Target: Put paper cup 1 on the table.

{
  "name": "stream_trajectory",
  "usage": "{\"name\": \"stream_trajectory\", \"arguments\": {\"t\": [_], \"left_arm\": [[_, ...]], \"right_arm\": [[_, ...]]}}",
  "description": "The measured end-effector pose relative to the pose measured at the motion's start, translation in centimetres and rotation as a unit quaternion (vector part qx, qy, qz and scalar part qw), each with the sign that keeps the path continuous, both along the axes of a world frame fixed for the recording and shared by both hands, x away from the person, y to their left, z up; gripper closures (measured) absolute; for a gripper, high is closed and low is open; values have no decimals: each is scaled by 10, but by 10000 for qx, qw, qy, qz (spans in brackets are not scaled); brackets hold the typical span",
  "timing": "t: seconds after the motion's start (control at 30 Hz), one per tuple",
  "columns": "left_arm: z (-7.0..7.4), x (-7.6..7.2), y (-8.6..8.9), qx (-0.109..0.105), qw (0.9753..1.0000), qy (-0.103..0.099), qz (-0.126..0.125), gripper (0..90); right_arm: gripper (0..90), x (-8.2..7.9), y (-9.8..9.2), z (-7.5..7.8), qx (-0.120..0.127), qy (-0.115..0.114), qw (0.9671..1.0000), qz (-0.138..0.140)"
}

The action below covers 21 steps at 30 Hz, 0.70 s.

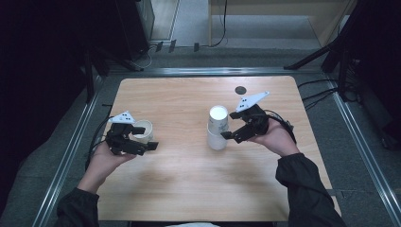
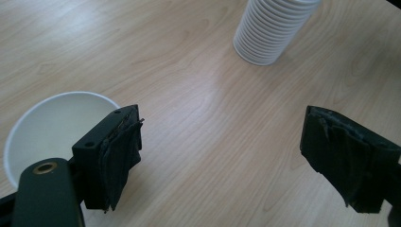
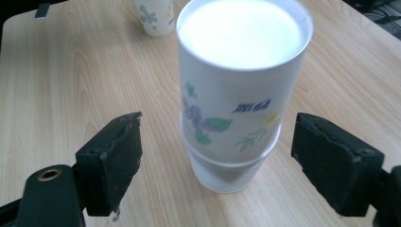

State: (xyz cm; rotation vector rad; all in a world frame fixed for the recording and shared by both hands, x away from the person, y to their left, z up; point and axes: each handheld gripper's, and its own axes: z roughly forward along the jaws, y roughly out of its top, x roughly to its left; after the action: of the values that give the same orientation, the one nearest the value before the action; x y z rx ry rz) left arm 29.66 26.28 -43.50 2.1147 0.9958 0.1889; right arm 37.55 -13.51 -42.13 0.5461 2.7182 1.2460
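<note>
Flanking one cup stack [image 3: 231,104] with spread right gripper [image 3: 217,156]; spread left gripper [image 2: 220,161] beside one single cup [image 2: 52,127] on table [image 1: 189,184].

Sleeves: dark on both my arms [image 1: 307,189].
Left gripper [image 1: 142,138]: black body, grey three-cornered plate with dark dots on top, black cable behind.
Right gripper [image 1: 235,128]: same black build, plate and cable.
Jaws: black blocks with worn dark pads [image 2: 120,161]; brass-ringed hole beneath.
</note>
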Motion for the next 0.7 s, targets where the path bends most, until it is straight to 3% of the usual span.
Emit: {"name": "stream_trajectory", "arguments": {"t": [0.2, 0.33, 0.5, 0.7], "left_arm": [[-2, -8, -8, -81, 9998, 10, -160, 134], [-3, -12, -12, -95, 9997, 15, -205, 135], [-5, -15, -16, -129, 9995, 36, -296, 136], [-9, -15, -21, -60, 9990, 95, -422, 136]], "right_arm": [[196, 10, 4, 9, 0, -49, 9997, 242], [197, 20, 15, 14, -227, -102, 9981, 565], [205, 31, 24, 17, -256, 29, 9977, 619], [227, 34, 36, 26, -601, 64, 9955, 723]]}}
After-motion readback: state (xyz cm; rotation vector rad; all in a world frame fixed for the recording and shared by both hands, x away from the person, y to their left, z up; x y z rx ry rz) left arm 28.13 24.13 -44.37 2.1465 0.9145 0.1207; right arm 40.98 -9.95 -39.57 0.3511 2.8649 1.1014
